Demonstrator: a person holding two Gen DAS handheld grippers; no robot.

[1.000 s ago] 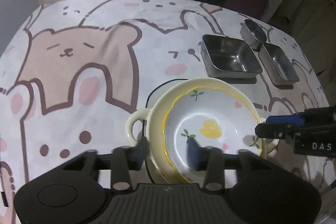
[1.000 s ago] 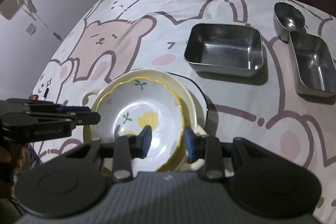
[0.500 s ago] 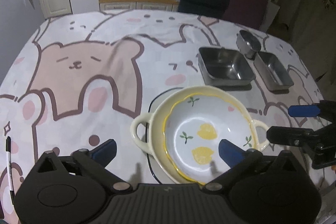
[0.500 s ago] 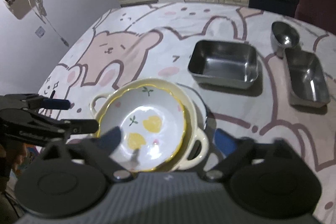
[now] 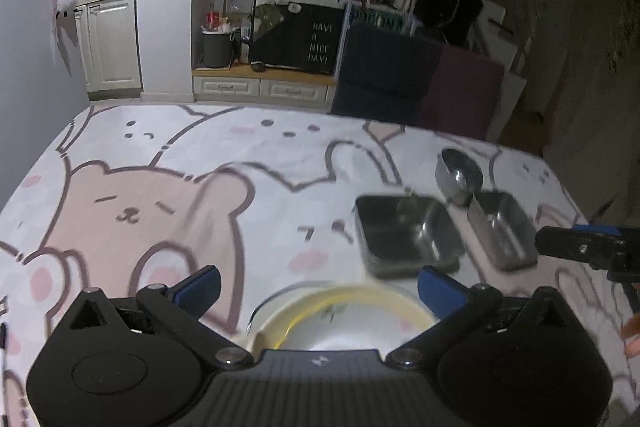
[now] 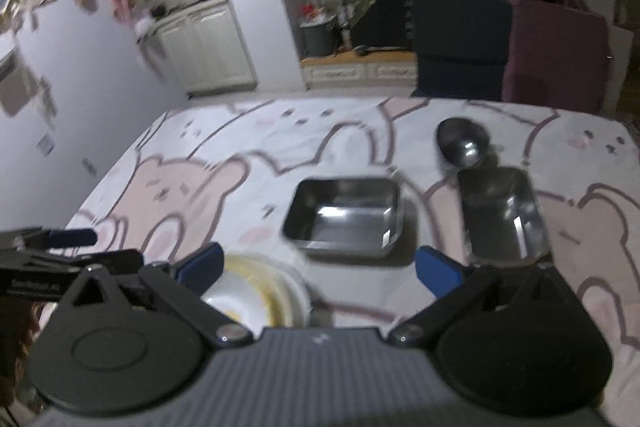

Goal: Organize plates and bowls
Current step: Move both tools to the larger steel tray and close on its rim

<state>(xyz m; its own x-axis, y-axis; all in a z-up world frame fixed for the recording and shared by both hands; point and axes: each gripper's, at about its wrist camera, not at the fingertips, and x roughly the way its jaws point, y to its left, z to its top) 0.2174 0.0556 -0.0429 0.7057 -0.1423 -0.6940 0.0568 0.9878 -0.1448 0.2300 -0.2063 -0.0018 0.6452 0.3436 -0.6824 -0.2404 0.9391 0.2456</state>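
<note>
A white plate with a yellow rim and lemon print (image 5: 340,323) lies in a cream two-handled bowl (image 5: 412,311) on the table, close under both grippers; it also shows in the right wrist view (image 6: 248,295). My left gripper (image 5: 320,287) is open and empty above its near edge. My right gripper (image 6: 318,267) is open and empty, to the right of the plate. A square steel tray (image 5: 404,235) (image 6: 344,219), a narrow steel tray (image 5: 502,231) (image 6: 504,215) and a small round steel bowl (image 5: 460,175) (image 6: 462,145) stand further back.
The table has a bear-print cloth (image 5: 160,195). A black cable (image 5: 256,311) lies beside the cream bowl. A pen (image 5: 3,337) lies at the left edge. Two chairs (image 5: 420,83) stand behind the far edge.
Both grippers let go of the yellow-rimmed plate, opened wide, and have lifted and pulled back, tilting up toward the room. The plate stays in the cream bowl.
</note>
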